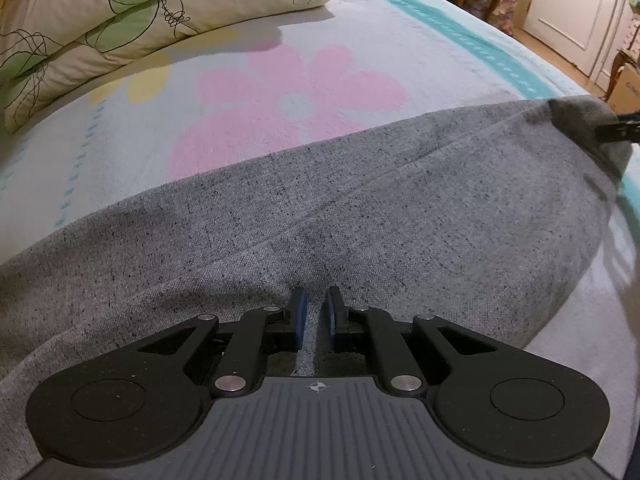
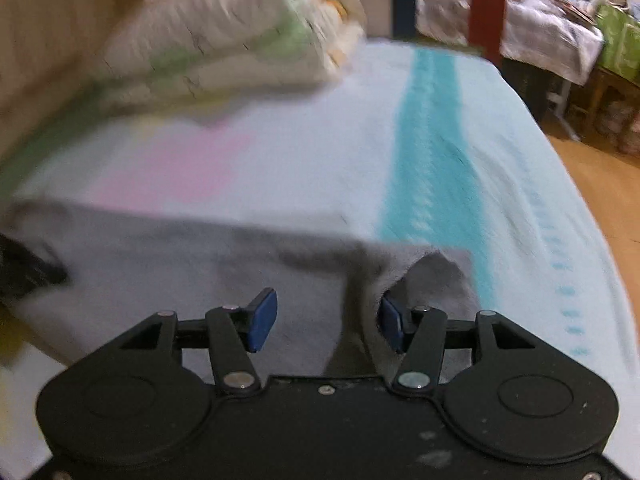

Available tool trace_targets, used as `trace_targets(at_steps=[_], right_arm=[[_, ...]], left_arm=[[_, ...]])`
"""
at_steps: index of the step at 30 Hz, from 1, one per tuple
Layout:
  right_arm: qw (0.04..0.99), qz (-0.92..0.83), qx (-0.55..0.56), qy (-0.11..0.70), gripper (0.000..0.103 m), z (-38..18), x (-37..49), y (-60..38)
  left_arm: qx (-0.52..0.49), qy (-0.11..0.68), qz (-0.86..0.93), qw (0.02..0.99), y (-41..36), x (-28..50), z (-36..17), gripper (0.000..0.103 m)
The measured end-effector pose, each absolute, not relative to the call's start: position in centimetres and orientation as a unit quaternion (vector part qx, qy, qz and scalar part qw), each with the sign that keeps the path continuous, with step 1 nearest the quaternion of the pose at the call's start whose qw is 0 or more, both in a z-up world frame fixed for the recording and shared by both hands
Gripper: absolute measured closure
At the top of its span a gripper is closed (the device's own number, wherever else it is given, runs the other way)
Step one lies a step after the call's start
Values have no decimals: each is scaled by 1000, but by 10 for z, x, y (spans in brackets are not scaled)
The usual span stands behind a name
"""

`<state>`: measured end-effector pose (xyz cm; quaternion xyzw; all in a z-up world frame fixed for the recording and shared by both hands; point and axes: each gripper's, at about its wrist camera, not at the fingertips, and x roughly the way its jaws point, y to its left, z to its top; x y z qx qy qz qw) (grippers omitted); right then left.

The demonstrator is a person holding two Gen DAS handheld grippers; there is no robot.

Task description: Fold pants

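Grey speckled pants lie across the bed, a seam running diagonally over them. My left gripper sits low on the pants with its blue pads nearly together, pinching a small ridge of the grey cloth. In the blurred right wrist view the pants spread to the left, with a raised fold of cloth between the jaws. My right gripper is open, its right pad touching that fold. The right gripper's tip also shows at the pants' far end in the left wrist view.
The bed cover is pale blue with a pink flower and a teal stripe. A folded cream and green quilt lies at the head of the bed. Wooden floor, furniture and a door lie beyond the bed's right edge.
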<state>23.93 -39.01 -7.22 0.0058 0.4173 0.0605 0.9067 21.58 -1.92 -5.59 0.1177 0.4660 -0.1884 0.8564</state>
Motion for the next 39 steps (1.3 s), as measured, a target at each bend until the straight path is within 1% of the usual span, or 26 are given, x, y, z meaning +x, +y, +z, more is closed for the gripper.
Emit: trace_targets(at_steps=[4,13,14,15,16,17,20,21,22,24,26,27,28,29,30,31,32,33,35,37,38,39], right_arm=[[898,9,54,436,45,-85,249,-417],[888,-29,134,439,44,-98,300,-449],[886,-32,140,441,48,-100,304,-450],[884,-34,145,444,73,-103,308,-451],[881,-32,149,447,91,-105,310,-450],[878,-25,150,453,100,-106,312,-446],[895,-39,110,430,100,-94,310,-435],[900,-45,113,419,100,-91,310,-437],[900,-56,133,411,100,-90,311,-444],[890,-73,162,420,101,-95,313,-453],[880,-84,134,447,99,-106,320,-448],[879,-84,111,456,98,-109,321,-442],[881,-85,91,457,96,-108,323,-437],[884,-94,76,452,80,-105,321,-432],[885,-105,69,448,62,-100,318,-429],[889,-115,63,439,57,-94,314,-427],[894,-120,58,428,55,-87,306,-426],[898,-124,48,419,55,-81,302,-424],[909,-128,30,397,55,-64,291,-416],[919,-110,25,377,53,-46,280,-404],[923,-92,28,373,52,-40,277,-396],[926,-72,31,370,50,-33,274,-386]], left_arm=[[116,466,-189,857,-18,217,-56,92],[115,467,-186,857,-19,216,-56,92],[115,467,-186,857,-19,216,-55,92],[115,467,-186,857,-19,216,-55,92],[115,466,-187,857,-19,217,-54,92],[116,465,-189,857,-19,217,-54,92],[113,453,-192,863,-20,222,-47,92],[110,446,-190,868,-20,224,-44,92],[105,438,-189,873,-20,226,-39,92],[89,426,-189,880,-16,229,-29,91],[72,421,-193,883,-8,229,-19,90],[65,419,-193,885,-3,227,-14,79],[59,415,-191,887,5,223,-8,73],[55,412,-191,889,13,218,-2,64],[53,410,-191,890,20,212,3,52],[52,410,-188,891,30,206,7,46],[53,408,-181,893,40,198,12,37],[54,405,-172,896,53,189,16,33],[56,401,-155,901,77,172,25,32],[55,400,-135,905,103,155,32,24],[52,401,-126,906,114,149,34,22],[49,403,-117,906,125,143,36,22]])
